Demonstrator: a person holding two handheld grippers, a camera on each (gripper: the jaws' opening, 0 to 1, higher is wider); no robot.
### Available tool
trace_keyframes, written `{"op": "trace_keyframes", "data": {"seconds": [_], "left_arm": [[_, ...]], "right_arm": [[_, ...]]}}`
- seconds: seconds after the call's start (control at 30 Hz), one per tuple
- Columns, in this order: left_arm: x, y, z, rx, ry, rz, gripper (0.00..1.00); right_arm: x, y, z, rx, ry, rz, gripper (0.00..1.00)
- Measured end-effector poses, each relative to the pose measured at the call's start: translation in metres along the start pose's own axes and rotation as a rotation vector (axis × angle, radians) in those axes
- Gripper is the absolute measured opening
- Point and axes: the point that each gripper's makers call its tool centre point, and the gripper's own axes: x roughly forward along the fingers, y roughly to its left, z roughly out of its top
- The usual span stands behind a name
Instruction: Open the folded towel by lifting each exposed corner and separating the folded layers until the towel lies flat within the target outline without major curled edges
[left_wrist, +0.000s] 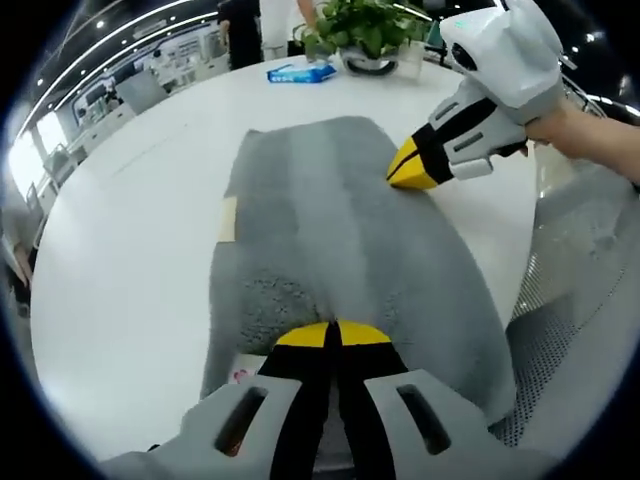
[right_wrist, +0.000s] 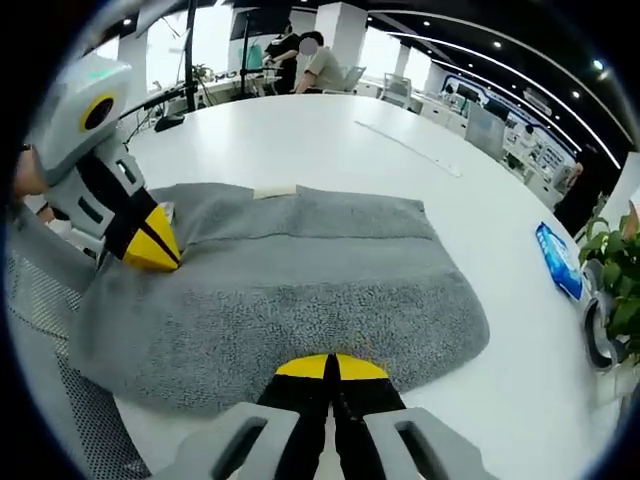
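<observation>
A grey towel lies folded on the white round table, one layer lying over another with a fold line running along it. In the left gripper view my left gripper sits at the near edge of the towel, its yellow tips pressed together on the puckered cloth. The right gripper comes in from the upper right, shut on the towel's far right edge. In the right gripper view my right gripper is shut at the towel's near rim, and the left gripper pinches the left edge.
Tan tape marks peek out beside the towel. A blue packet and a potted plant stand near the table's far rim. A grey mesh chair is close by. People sit beyond.
</observation>
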Motion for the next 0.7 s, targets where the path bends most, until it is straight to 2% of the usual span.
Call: {"op": "trace_keyframes", "data": {"seconds": [0.33, 0.7], "left_arm": [[0.001, -0.015, 0.001, 0.013, 0.021, -0.004, 0.00], [0.001, -0.023, 0.002, -0.001, 0.011, 0.000, 0.00]], "right_arm": [[0.006, -0.008, 0.005, -0.054, 0.056, -0.018, 0.00], [0.011, -0.014, 0.008, -0.084, 0.098, -0.021, 0.00]]}}
